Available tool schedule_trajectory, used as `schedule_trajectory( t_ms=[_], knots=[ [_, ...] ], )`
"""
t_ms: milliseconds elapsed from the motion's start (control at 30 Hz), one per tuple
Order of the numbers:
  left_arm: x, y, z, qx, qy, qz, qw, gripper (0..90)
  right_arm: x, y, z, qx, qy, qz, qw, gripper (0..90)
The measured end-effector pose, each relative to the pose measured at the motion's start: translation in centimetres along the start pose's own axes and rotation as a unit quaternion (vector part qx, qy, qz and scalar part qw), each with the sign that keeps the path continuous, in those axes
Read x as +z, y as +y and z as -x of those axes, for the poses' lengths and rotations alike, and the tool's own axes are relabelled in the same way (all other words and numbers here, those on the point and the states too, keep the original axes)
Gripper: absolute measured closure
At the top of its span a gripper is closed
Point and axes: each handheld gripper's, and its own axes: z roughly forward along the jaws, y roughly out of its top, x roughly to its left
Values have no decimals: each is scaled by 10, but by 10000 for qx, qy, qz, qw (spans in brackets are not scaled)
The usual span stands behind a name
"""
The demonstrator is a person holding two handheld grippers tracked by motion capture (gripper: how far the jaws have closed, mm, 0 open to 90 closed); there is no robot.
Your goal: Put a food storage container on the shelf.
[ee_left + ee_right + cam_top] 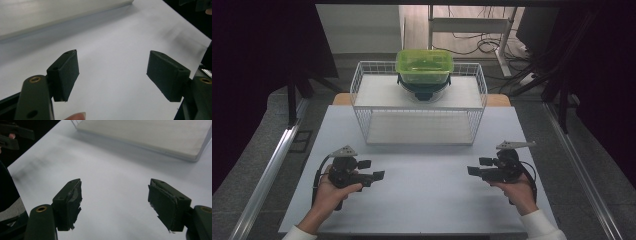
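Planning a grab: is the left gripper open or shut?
Open: left gripper jaws stand wide apart, bare white table between them.

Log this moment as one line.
left gripper: open, empty | right gripper: open, empty | green container: on wire rack top shelf | table

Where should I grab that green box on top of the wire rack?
Take the green box by its two short ends, one claw each side, coming in level from left and right. It sits high on the wire rack, wide side facing you, ends unobstructed.
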Motion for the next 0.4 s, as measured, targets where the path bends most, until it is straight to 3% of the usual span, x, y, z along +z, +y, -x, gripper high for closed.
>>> schedule_trajectory(
  t_ms=[167, 400],
  knots=[
    [0, -2, 0, 18, 54, -15, 10000, 251, 2, -4, -1, -58, -45, -80, 9999, 256],
    [-2, -3, -2, 37, 86, 26, 10000, 250, -2, -5, 2, -54, -11, 195, 9998, 210]
  ],
)
